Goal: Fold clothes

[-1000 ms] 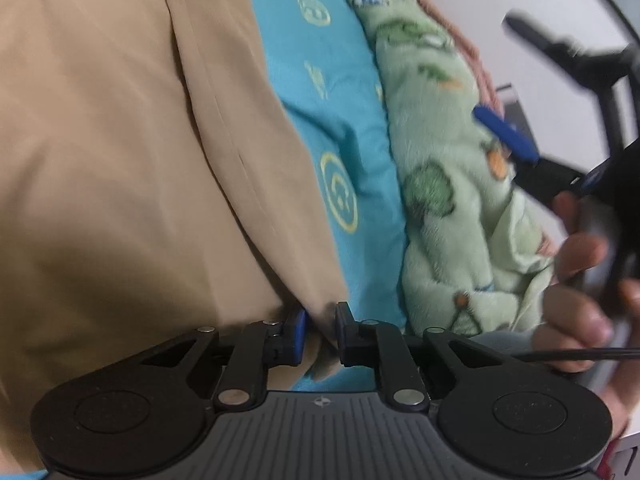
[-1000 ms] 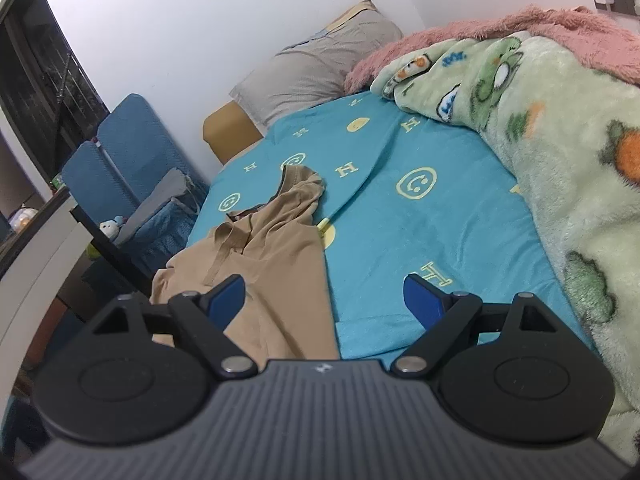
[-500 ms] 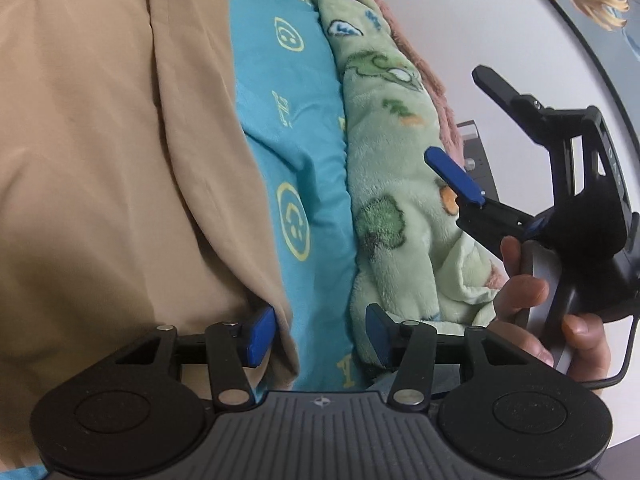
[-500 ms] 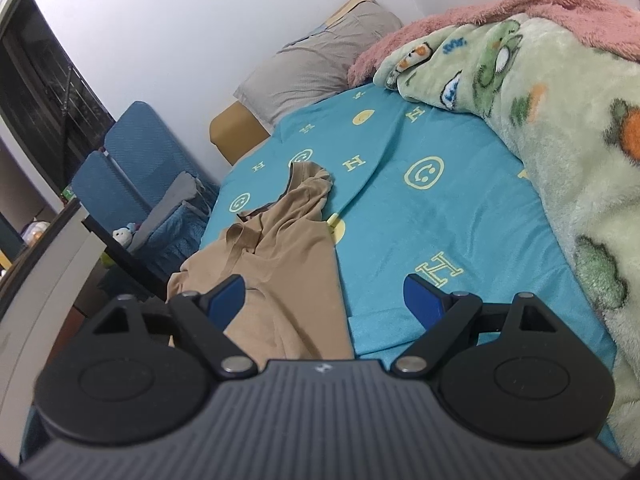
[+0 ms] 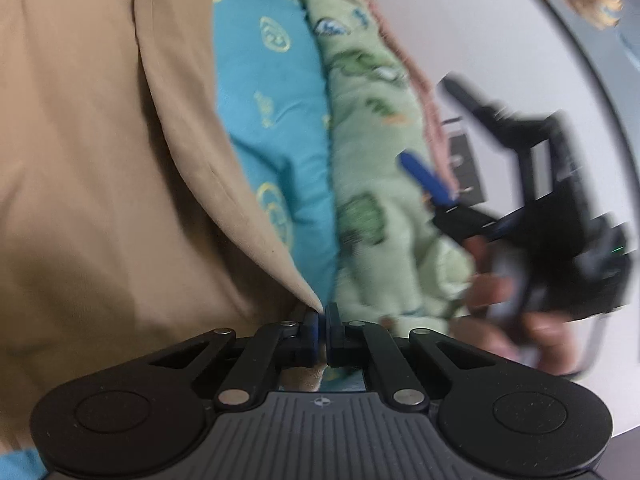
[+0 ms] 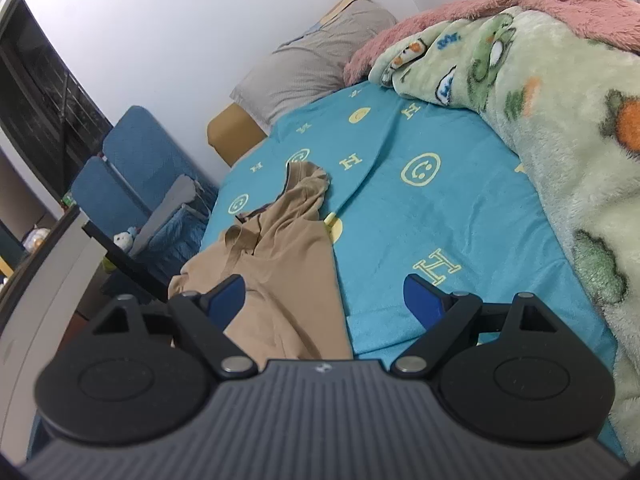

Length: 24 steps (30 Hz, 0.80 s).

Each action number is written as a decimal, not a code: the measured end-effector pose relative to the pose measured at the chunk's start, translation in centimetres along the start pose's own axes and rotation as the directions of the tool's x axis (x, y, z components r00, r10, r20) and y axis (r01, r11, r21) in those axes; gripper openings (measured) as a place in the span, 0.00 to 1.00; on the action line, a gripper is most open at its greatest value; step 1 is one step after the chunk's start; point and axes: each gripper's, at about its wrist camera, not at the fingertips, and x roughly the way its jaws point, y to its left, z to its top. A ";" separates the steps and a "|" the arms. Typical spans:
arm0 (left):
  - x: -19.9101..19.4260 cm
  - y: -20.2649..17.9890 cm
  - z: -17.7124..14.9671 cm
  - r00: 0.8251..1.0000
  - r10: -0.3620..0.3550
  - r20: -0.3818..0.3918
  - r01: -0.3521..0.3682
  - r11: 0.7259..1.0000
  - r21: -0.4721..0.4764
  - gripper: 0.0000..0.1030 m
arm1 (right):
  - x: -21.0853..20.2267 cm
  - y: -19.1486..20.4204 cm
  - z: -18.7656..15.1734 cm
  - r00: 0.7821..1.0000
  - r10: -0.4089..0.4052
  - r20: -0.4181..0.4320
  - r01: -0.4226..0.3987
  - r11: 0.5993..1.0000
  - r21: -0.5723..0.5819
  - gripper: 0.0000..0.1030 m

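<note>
A tan garment [image 5: 100, 160] fills the left of the left wrist view, lying on a turquoise sheet [image 5: 272, 120]. My left gripper [image 5: 322, 320] is shut on the garment's pointed corner, with tan cloth showing under the pads. In the right wrist view the same garment [image 6: 288, 272] lies crumpled along the bed's left edge, its hood end farthest away. My right gripper [image 6: 324, 300] hovers open over its near end with nothing between the fingers. The right gripper [image 5: 424, 120] also shows blurred at the right of the left wrist view, held by a hand [image 5: 492, 288].
A green cartoon blanket [image 6: 560, 140] with a pink one [image 6: 520, 4] behind it is heaped along the bed's right side. A grey pillow [image 6: 312, 68] lies at the head. Blue chairs [image 6: 132, 168] and a dark table edge stand left of the bed.
The left jaws opened wide beside the garment's edge, then shut on its corner, and the left hand rose a little. The right gripper stayed open and nearly still.
</note>
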 end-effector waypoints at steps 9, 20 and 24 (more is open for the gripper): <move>-6.4 0.1 0.6 0.996 0.082 0.023 -0.079 0.993 -0.086 0.03 | 0.1 0.0 0.0 1.000 0.004 -0.009 -0.004 1.000 0.000 0.85; -7.0 1.6 0.6 0.867 0.496 -0.046 -0.492 0.867 0.077 0.04 | 0.6 1.7 -0.7 0.999 -0.033 -0.032 0.029 0.993 -0.114 0.85; -7.1 0.1 1.0 0.886 0.464 -0.021 -0.459 0.882 0.101 0.37 | 0.3 2.3 -1.0 0.999 -0.029 -0.025 0.025 0.988 -0.154 0.85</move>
